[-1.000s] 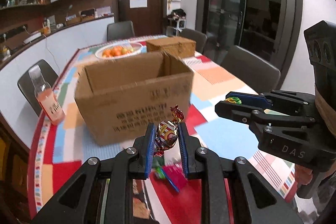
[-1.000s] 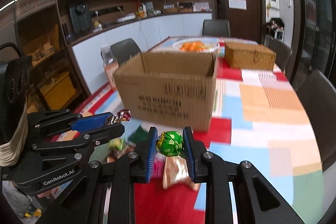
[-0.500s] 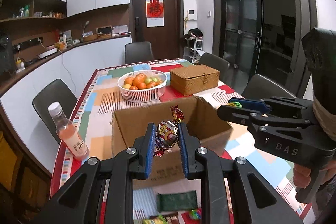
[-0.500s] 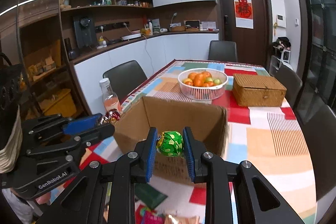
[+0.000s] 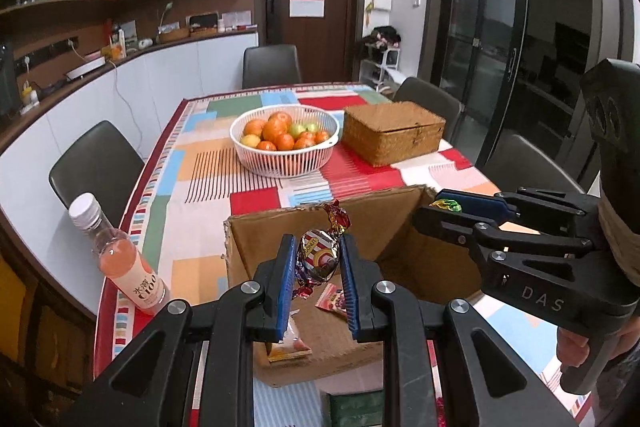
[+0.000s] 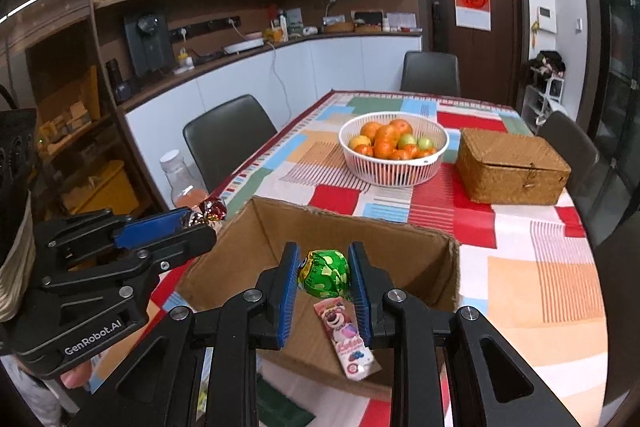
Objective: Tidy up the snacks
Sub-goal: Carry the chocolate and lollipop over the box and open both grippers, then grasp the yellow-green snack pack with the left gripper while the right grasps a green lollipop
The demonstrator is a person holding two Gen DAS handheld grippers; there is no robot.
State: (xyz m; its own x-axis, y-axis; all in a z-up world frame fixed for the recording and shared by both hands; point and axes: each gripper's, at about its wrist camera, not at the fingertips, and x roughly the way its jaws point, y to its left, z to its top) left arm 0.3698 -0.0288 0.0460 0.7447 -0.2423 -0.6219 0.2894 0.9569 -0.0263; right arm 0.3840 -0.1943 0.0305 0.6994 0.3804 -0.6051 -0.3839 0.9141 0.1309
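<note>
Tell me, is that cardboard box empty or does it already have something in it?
Not empty. The open cardboard box already holds a pink snack packet lying on its floor, and another wrapper shows too.

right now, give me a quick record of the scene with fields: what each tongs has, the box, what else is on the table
left tongs: shut on foil-wrapped candy, over the box
right tongs: shut on green-wrapped candy, over the box
cardboard box: open, pink snack packet lying inside
behind box: white fruit basket, wicker box
left table edge: pink drink bottle, upright, capped
</note>
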